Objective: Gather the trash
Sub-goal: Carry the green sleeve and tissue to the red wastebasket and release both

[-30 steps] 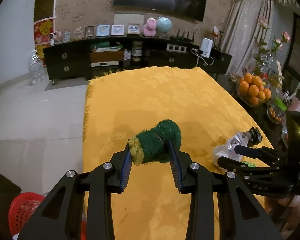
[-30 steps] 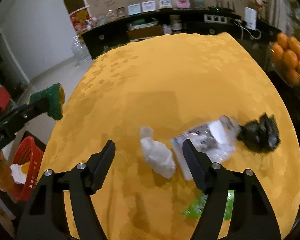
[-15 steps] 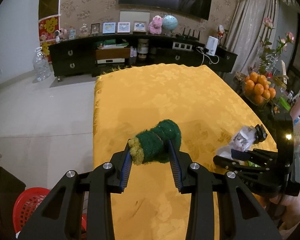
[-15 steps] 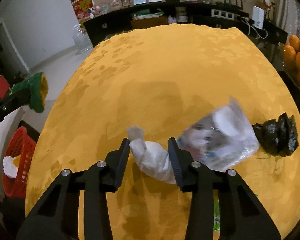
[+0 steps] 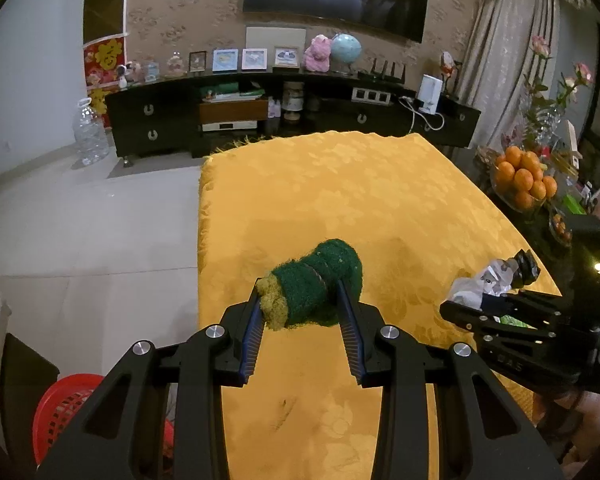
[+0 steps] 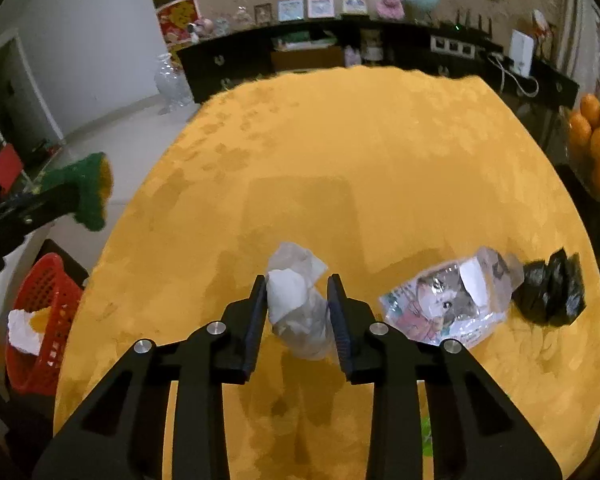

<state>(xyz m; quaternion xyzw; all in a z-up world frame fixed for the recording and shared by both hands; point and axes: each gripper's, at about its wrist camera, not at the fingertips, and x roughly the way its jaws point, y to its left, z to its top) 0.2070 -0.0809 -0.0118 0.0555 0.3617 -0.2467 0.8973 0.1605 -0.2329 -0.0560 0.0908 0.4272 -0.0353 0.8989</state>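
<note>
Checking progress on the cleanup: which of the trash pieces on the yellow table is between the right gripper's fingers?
The crumpled white tissue; the right gripper is shut on it. The clear printed wrapper and black bag lie untouched beside it.

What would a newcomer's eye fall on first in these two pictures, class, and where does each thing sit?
First, the bright yellow tablecloth filling the middle of both views. Next, the right tool shut on a crumpled white tissue near the table's front, with a clear printed wrapper and a black bag to its right. The left tool grips a green and yellow scouring sponge above the table's left side, and a red basket stands on the floor.
</note>
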